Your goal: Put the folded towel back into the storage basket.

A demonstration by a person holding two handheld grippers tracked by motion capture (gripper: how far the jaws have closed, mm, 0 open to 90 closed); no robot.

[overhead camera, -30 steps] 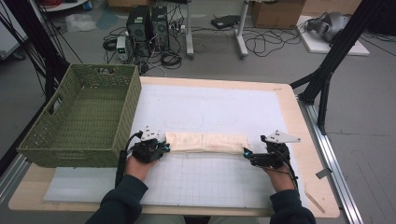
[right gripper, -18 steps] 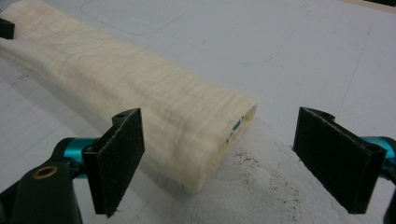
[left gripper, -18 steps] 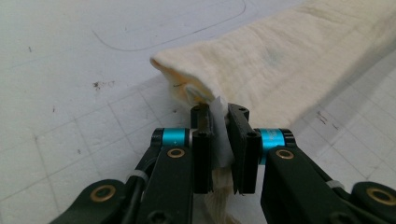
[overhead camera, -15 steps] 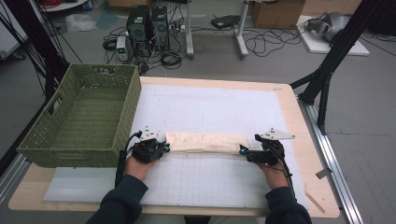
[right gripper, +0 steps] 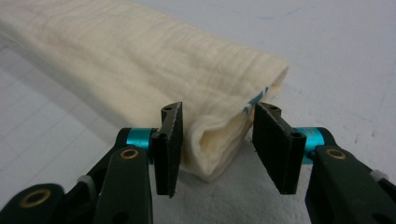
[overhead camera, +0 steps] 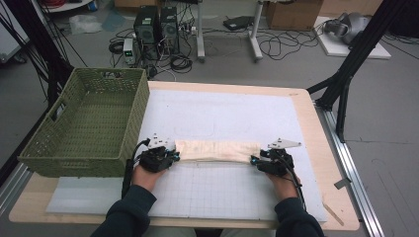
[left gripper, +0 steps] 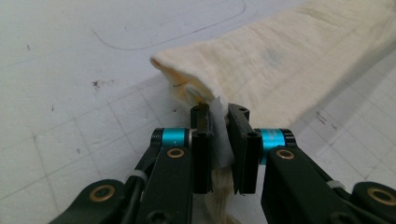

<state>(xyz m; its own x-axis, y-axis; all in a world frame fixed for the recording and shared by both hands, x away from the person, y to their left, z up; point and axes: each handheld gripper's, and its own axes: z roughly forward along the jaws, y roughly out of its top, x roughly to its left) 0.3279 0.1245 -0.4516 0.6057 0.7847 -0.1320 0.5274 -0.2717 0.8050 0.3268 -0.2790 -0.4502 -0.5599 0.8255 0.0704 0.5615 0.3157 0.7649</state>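
Both hands lie low on the counter. Left gripper pinches the cloth end; right gripper jaws, just closing, straddle the other end without pressing.

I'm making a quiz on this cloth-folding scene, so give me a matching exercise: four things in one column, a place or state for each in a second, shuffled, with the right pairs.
Things:
1. left gripper
2. right gripper
3. green basket
4. folded cloth

Places or states:
A. stands at the table's left, nothing in it
B. jaws apart around a cloth end, pads not pressing
C. lies as a long strip between both hands
D. jaws clamped on a cloth end

Pairs: 1-D, 2-B, 3-A, 4-C
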